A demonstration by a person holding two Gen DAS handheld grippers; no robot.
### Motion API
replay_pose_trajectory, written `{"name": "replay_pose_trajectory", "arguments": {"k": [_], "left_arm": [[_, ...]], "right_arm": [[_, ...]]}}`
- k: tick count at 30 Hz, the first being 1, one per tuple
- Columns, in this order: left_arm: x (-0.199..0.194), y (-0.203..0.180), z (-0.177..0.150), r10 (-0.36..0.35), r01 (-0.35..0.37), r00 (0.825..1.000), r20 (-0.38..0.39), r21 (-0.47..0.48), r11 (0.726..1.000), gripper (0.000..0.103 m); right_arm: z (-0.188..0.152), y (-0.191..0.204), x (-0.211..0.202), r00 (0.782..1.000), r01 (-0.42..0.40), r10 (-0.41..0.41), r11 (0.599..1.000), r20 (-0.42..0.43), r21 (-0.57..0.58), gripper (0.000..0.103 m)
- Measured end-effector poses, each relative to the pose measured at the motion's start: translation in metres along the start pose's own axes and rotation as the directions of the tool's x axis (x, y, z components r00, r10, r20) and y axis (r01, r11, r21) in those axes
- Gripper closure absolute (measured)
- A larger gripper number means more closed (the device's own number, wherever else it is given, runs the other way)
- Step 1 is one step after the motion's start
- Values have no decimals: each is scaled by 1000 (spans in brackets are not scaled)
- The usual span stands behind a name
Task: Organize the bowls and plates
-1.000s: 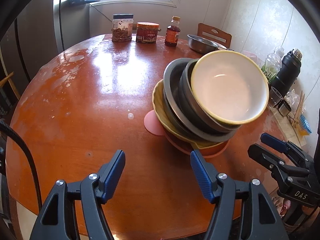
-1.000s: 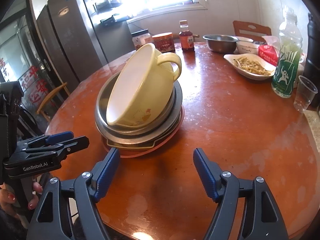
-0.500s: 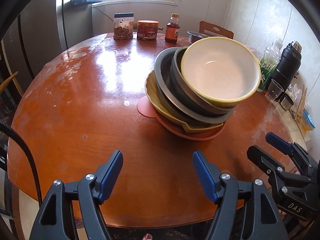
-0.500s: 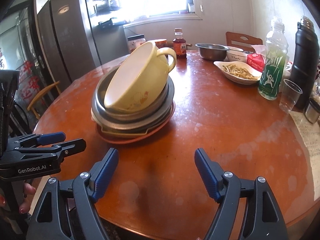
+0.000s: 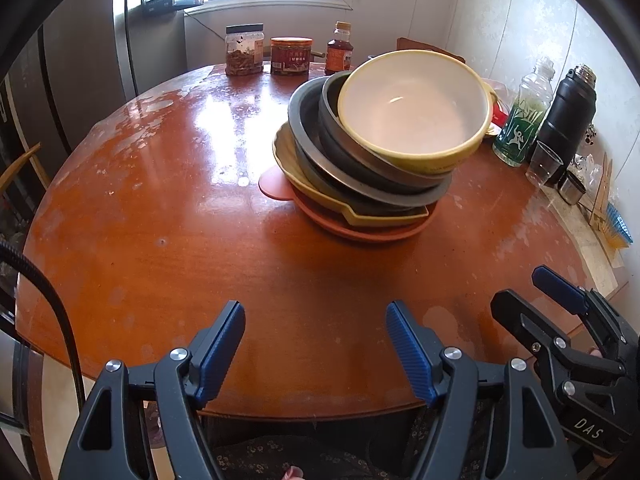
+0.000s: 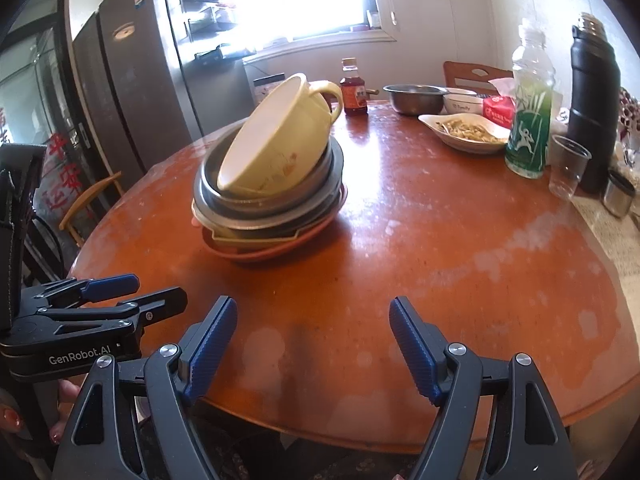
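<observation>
A stack of dishes stands on the round wooden table [image 5: 160, 208]. On top, a yellow bowl [image 5: 412, 116] with a handle leans tilted inside two grey metal bowls [image 5: 316, 128]. Under them lie a yellow plate [image 5: 286, 160] and a terracotta plate [image 5: 360, 230]. The right wrist view shows the same yellow bowl [image 6: 280, 148] and metal bowls [image 6: 260, 208]. My left gripper [image 5: 315, 312] is open and empty over the table's near edge, well short of the stack. My right gripper [image 6: 312, 308] is open and empty too, beside the left gripper [image 6: 160, 287].
Two jars [image 5: 244, 50] and a sauce bottle [image 5: 339, 48] stand at the far edge. On the right are a green bottle [image 6: 528, 120], a black flask [image 6: 592, 96], a plastic cup [image 6: 566, 168], a dish of food [image 6: 466, 130] and a steel bowl [image 6: 412, 98]. A fridge [image 6: 132, 92] stands left.
Both grippers have drawn back from the stack toward the table's near edge, so the dishes look farther off. The left jaws stand slightly wider than a second ago.
</observation>
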State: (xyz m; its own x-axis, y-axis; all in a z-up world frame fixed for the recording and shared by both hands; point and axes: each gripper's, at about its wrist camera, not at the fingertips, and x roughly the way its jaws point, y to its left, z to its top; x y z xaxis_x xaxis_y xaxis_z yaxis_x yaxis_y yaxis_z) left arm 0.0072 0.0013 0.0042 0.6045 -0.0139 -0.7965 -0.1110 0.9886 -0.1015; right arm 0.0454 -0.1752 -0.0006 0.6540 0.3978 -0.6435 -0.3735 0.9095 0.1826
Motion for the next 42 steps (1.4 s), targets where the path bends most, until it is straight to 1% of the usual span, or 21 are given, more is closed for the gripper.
{"name": "replay_pose_trajectory", "arguments": {"k": [3, 7, 14, 19, 22, 29, 35, 42], "left_arm": [[-2, -2, -4, 2, -2, 1000, 3, 3, 1000, 30], [-4, -3, -10, -1, 1, 1000, 8, 0, 1000, 30], [-7, -3, -18, 2, -1, 1000, 10, -4, 1000, 30], [-6, -1, -18, 1, -1, 1000, 8, -5, 1000, 30], [-6, -1, -18, -2, 2, 1000, 7, -6, 1000, 30], [-3, 1, -19, -2, 2, 1000, 0, -8, 1000, 30], [1, 0, -18, 1, -1, 1000, -9, -5, 1000, 30], [0, -1, -17, 10, -10, 1000, 3, -4, 1000, 30]], "right_arm": [[-5, 1, -4, 1000, 12, -12, 1000, 10, -6, 23], [-9, 3, -7, 1000, -9, 10, 1000, 9, -8, 23], [-16, 5, -9, 1000, -15, 15, 1000, 6, -2, 23], [-19, 7, -8, 1000, -21, 21, 1000, 0, -5, 23], [-18, 10, -10, 1000, -9, 9, 1000, 10, -21, 23], [-20, 9, -3, 1000, -18, 18, 1000, -12, -11, 23], [-21, 7, -3, 1000, -20, 20, 1000, -13, -7, 23], [-21, 5, -2, 1000, -12, 12, 1000, -16, -3, 23]]}}
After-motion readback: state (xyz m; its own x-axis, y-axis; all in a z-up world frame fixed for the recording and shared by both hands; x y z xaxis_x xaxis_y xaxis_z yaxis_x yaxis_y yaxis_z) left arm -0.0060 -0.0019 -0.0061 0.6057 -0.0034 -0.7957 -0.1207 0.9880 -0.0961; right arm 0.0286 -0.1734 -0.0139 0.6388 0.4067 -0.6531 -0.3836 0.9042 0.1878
